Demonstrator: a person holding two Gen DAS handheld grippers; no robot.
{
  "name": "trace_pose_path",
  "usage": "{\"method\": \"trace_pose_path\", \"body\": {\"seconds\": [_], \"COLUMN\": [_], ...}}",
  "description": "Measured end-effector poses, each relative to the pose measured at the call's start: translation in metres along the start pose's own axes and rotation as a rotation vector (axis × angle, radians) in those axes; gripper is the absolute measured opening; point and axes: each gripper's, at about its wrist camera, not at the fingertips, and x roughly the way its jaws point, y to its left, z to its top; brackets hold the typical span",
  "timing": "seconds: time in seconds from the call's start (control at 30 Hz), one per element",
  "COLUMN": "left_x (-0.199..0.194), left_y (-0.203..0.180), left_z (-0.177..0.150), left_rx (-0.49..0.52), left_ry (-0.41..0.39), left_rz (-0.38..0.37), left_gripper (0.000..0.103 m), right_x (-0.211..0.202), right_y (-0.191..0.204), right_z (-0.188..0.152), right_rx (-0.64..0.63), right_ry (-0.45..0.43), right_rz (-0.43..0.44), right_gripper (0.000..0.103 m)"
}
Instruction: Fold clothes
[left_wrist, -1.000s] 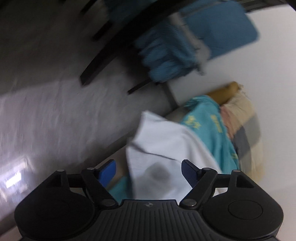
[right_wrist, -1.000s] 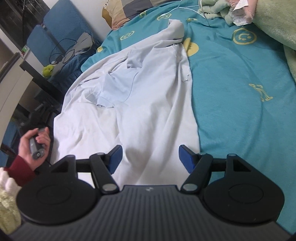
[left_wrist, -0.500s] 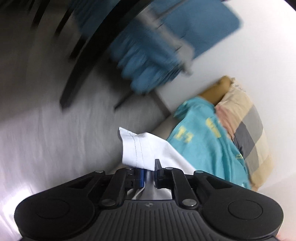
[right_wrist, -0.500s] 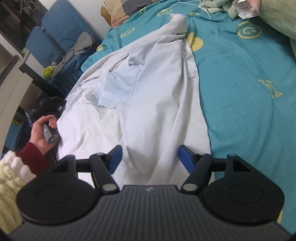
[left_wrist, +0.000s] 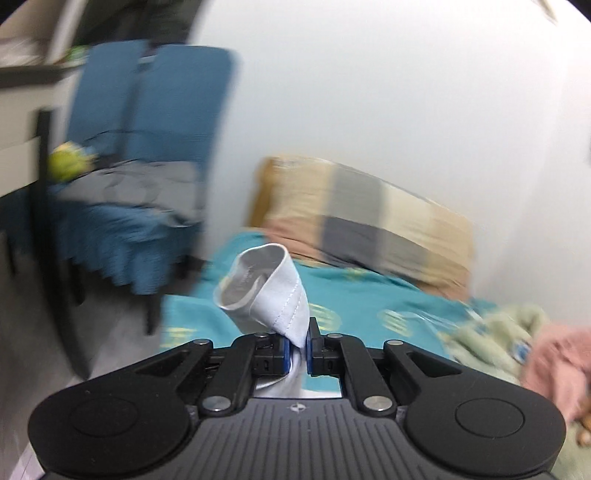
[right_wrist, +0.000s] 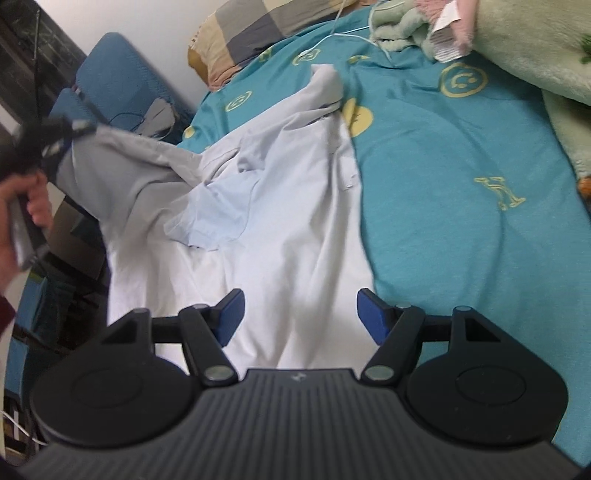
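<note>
A white shirt lies spread and creased on the teal bed sheet. My left gripper is shut on the shirt's stitched hem, which curls up above the pads. In the right wrist view the left gripper holds that edge lifted at the far left, above the bed's side. My right gripper is open and empty, low over the shirt's near end.
A checked pillow lies at the head of the bed against a white wall. Green and pink blankets are heaped at the far right. A blue chair with clothes stands beside the bed on the left.
My left gripper closed on the shirt's edge, lifted it and swung to face the pillow. My right gripper stayed open and moved slightly forward over the shirt.
</note>
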Motion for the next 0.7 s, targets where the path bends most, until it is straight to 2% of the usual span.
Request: {"method": "trace_pose_path", "body": {"seconds": [0.13, 0.23, 0.3, 0.33, 0.37, 0.4, 0.47, 0.53, 0.6, 0.67, 0.7], "left_x": [0.026, 0.048, 0.056, 0.061, 0.065, 0.066, 0.059, 0.041, 0.008, -0.028, -0.049], "left_y": [-0.074, -0.108, -0.114, -0.116, -0.118, -0.115, -0.102, -0.085, -0.056, -0.023, -0.004], "left_z": [-0.033, -0.071, -0.093, -0.103, -0.114, -0.121, -0.132, -0.141, -0.143, -0.144, -0.145], "left_rx": [0.121, 0.171, 0.194, 0.206, 0.218, 0.229, 0.252, 0.276, 0.266, 0.249, 0.239], "left_ry": [0.09, 0.168, 0.214, 0.236, 0.259, 0.272, 0.289, 0.308, 0.312, 0.312, 0.308], "left_rz": [-0.072, -0.101, -0.112, -0.117, -0.123, -0.131, -0.15, -0.173, -0.191, -0.2, -0.192], "left_gripper": [0.008, 0.01, 0.015, 0.025, 0.031, 0.034, 0.049, 0.052, 0.054, 0.068, 0.071], "right_x": [-0.001, -0.002, -0.002, -0.001, -0.001, -0.001, -0.001, -0.001, -0.002, -0.004, -0.005], "right_y": [-0.007, -0.013, -0.014, -0.015, -0.016, -0.016, -0.018, -0.018, -0.017, -0.016, -0.015], "right_z": [0.001, 0.002, 0.001, 0.002, 0.002, 0.003, 0.004, 0.004, 0.004, 0.003, 0.002], "right_rx": [0.02, 0.034, 0.037, 0.038, 0.04, 0.042, 0.046, 0.044, 0.04, 0.031, 0.023], "right_ry": [-0.009, -0.014, -0.015, -0.016, -0.018, -0.021, -0.024, -0.025, -0.029, -0.035, -0.038], "right_rz": [-0.001, 0.0, 0.007, 0.01, 0.014, 0.02, 0.029, 0.034, 0.04, 0.048, 0.049], "right_gripper": [0.07, 0.07, 0.07, 0.07, 0.07, 0.07, 0.07, 0.07, 0.07, 0.07, 0.07]}}
